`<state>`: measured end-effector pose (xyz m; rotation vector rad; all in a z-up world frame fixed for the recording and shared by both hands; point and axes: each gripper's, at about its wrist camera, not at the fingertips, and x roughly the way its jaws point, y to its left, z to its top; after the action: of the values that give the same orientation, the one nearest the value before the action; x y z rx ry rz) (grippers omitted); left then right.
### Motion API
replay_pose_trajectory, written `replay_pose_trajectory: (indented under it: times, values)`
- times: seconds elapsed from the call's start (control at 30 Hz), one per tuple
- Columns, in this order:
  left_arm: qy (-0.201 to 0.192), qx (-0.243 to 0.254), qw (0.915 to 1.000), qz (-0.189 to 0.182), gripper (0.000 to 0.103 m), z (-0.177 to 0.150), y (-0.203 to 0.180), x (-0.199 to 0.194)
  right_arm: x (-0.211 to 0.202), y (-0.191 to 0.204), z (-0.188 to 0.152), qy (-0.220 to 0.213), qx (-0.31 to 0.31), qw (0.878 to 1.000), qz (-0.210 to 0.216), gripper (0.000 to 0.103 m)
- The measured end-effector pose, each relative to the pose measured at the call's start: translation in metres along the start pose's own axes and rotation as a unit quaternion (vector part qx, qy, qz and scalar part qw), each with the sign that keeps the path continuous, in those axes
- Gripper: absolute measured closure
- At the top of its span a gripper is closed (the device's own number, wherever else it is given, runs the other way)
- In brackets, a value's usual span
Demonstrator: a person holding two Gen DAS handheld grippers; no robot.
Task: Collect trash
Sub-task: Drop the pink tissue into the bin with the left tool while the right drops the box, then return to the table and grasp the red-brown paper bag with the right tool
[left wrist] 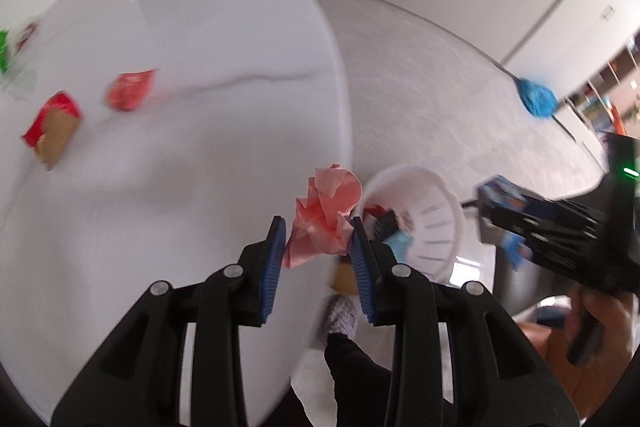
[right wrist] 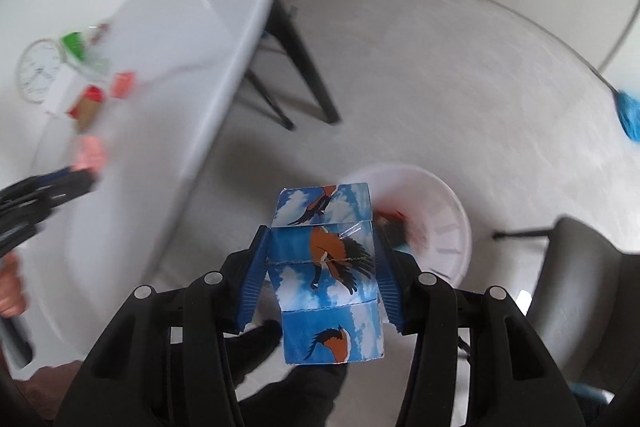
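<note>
Sitting on the grey floor just beside the table edge, the white slotted bin is showing in the lower right-centre of the left wrist view and again right of centre in the right wrist view; it is holding a small heap of scraps, red, black and light blue, too blurred to name. Just left of the bin's rim in the left wrist view, the crumpled pink paper is being pinched between the blue pads of the left gripper, whose jaws are standing narrow and pressing on the wad from both sides. In the right wrist view, the blue bird-printed carton is being clamped across its width by the right gripper, jaws standing about half apart and tight against the carton's sides, with the bin partly hidden behind the carton's upper right corner. The same gripper and carton are appearing blurred at the right edge of the left wrist view. On the white table, toward the left of the frame, a red wrapper and a red and brown packet are lying apart from each other, with something green at the far left edge. Far back on the floor at the right, a blue mop head is resting near the cabinets.
</note>
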<state>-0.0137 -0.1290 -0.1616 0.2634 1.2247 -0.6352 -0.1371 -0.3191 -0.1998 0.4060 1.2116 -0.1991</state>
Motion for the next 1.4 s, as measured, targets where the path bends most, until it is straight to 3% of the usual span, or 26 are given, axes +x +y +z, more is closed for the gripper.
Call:
replay_pose_trajectory:
  times: [0.07,0.2,0.57,0.67,0.7,0.8,0.9,1.4]
  values:
    - [0.007,0.016,0.9998,-0.008,0.071,0.000,-0.018,0.007,0.021,-0.022,-0.004,0.021,0.013,1.000,-0.008,0.047]
    - [0.021,0.047,0.9986,-0.011,0.070,-0.002,-0.056,0.018,0.035,-0.041,-0.005,0.030,0.015,0.999,-0.029,0.024]
    - [0.035,0.082,0.9957,-0.026,0.070,-0.002,-0.126,0.036,-0.024,-0.071,-0.022,-0.012,0.014,0.998,-0.064,0.006]
    - [0.037,0.088,0.9948,-0.034,0.064,-0.001,-0.139,0.041,-0.043,-0.081,-0.026,-0.024,0.021,0.997,-0.068,0.005]
    - [0.040,0.089,0.9945,-0.038,0.057,-0.001,-0.143,0.042,-0.049,-0.085,-0.028,-0.028,0.026,0.997,-0.068,0.005]
    - [0.038,0.086,0.9951,-0.031,0.023,0.001,-0.149,0.042,-0.057,-0.093,-0.028,-0.032,0.036,0.997,-0.065,0.005]
    - [0.032,0.091,0.9949,-0.031,0.013,0.001,-0.157,0.039,-0.062,-0.099,-0.028,-0.033,0.039,0.996,-0.067,0.005]
    - [0.016,0.068,0.9974,-0.020,0.008,0.002,-0.139,0.024,-0.066,-0.080,-0.018,-0.042,0.024,0.997,-0.061,0.005]
